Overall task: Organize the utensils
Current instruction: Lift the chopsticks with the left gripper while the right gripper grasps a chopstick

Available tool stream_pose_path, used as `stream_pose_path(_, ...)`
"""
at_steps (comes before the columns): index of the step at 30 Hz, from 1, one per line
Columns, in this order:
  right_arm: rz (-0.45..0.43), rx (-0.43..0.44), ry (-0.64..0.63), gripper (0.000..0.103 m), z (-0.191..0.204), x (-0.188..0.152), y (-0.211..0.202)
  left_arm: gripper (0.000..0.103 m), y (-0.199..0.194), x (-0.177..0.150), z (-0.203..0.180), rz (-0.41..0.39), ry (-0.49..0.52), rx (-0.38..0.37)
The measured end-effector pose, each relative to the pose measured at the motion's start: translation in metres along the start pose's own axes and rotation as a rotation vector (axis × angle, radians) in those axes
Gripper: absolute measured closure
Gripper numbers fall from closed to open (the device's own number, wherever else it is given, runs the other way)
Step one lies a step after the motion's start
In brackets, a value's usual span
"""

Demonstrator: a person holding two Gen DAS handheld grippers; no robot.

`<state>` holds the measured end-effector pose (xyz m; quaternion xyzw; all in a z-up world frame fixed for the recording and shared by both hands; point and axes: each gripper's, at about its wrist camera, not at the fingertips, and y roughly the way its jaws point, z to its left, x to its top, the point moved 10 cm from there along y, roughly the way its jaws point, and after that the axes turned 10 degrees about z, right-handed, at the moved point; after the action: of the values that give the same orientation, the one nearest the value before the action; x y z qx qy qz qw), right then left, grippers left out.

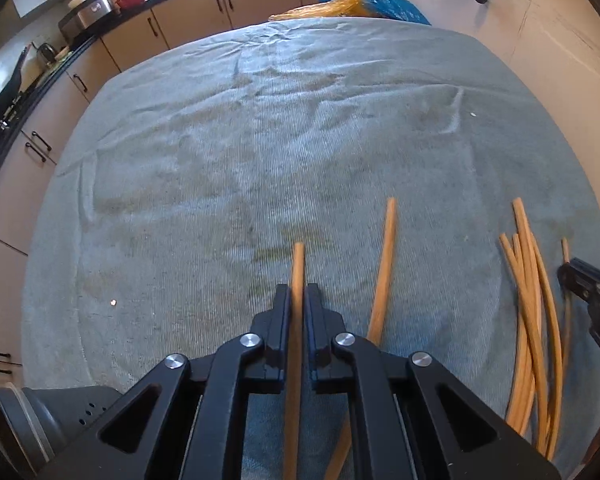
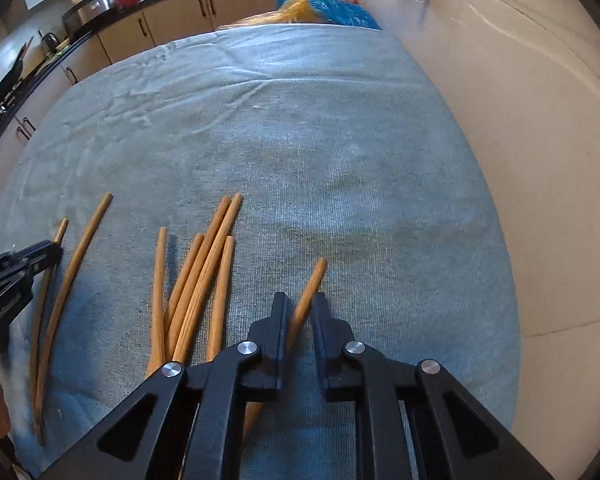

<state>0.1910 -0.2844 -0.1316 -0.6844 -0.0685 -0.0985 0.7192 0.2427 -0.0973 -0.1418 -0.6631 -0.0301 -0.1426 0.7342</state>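
Note:
Wooden chopsticks lie on a blue-grey towel (image 1: 260,140). My left gripper (image 1: 298,290) is shut on one chopstick (image 1: 298,264), which points away between the pads. A single loose chopstick (image 1: 385,264) lies just to its right, and a bunch of several chopsticks (image 1: 530,320) lies farther right. My right gripper (image 2: 300,298) is shut on another chopstick (image 2: 314,280), which crosses its jaws at a slant. The bunch (image 2: 204,280) lies to its left. The left gripper (image 2: 40,256) shows at the left edge of the right wrist view, and the right gripper (image 1: 572,276) at the right edge of the left wrist view.
The towel (image 2: 340,140) covers the whole tabletop. Blue and orange plastic bags (image 1: 364,2) sit beyond its far edge. Kitchen cabinets (image 1: 188,20) and a cluttered counter run along the back and left. Pale tiled floor (image 2: 520,120) lies to the right. A grey object (image 1: 40,420) stands at the near left.

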Motion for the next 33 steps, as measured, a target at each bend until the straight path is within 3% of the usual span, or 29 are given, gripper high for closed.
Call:
stream_pose_path(5, -0.058, 0.109, 0.053, 0.096, -0.006, 0.0, -0.013, 0.097, -0.01, -0.004, 0.002, -0.043, -0.009, -0.042)
stream_pose_path(14, -0.38, 0.262, 0.044, 0.096, 0.002, -0.011, -0.111, 0.097, -0.094, -0.016, 0.01, -0.27, -0.018, -0.099)
stream_pose_path(19, -0.522, 0.274, 0.019, 0.096, 0.012, -0.025, -0.154, 0.097, -0.141, -0.027, 0.014, -0.394, -0.021, -0.121)
stream_pose_path(27, -0.74, 0.268, -0.007, 0.096, 0.026, -0.058, -0.204, 0.097, -0.182, -0.051, 0.023, -0.503, -0.02, -0.132)
stream_pose_path(33, -0.796, 0.252, -0.012, 0.096, 0.032, -0.069, -0.223, 0.097, -0.193, -0.063, 0.027, -0.533, -0.022, -0.144)
